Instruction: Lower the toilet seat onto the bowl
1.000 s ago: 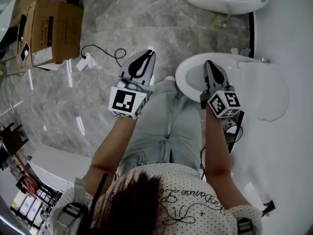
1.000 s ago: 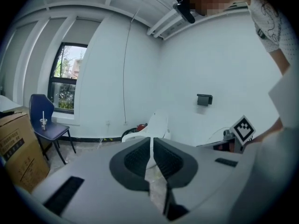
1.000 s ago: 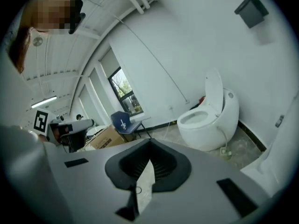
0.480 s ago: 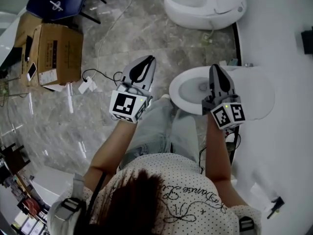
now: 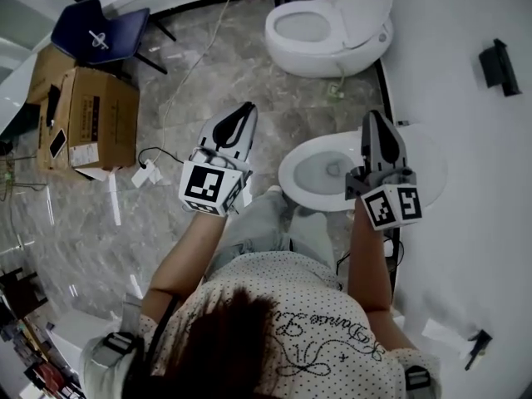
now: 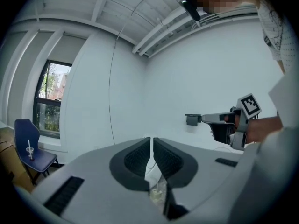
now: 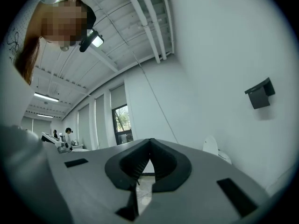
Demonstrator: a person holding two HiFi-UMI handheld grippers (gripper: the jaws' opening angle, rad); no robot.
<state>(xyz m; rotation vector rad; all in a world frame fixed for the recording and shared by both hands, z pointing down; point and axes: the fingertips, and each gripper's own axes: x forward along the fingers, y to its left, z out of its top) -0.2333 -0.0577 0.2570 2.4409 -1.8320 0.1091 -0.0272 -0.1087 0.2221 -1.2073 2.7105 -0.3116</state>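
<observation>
Head view: holds left tool (image 5: 239, 116) over the floor beside the bowl (image 5: 328, 171) and right tool (image 5: 376, 123) above it, touching nothing. Seemingly finds the toilet seat (image 5: 289, 166) already flat on the rim, hence no grip. Left gripper view: shows jaws nearly together, empty, aimed level at the wall. Right gripper view: likewise closed, empty.

Test lab or mock-up hall, not a real bathroom: toilet (image 5: 312, 173) and second toilet (image 5: 307, 32) out on open marble floor (image 5: 249, 81), cardboard box (image 5: 96, 119), blue chair (image 5: 100, 32), bare ceiling pipes (image 7: 152, 17), office desks (image 7: 60, 147) with people far off.
</observation>
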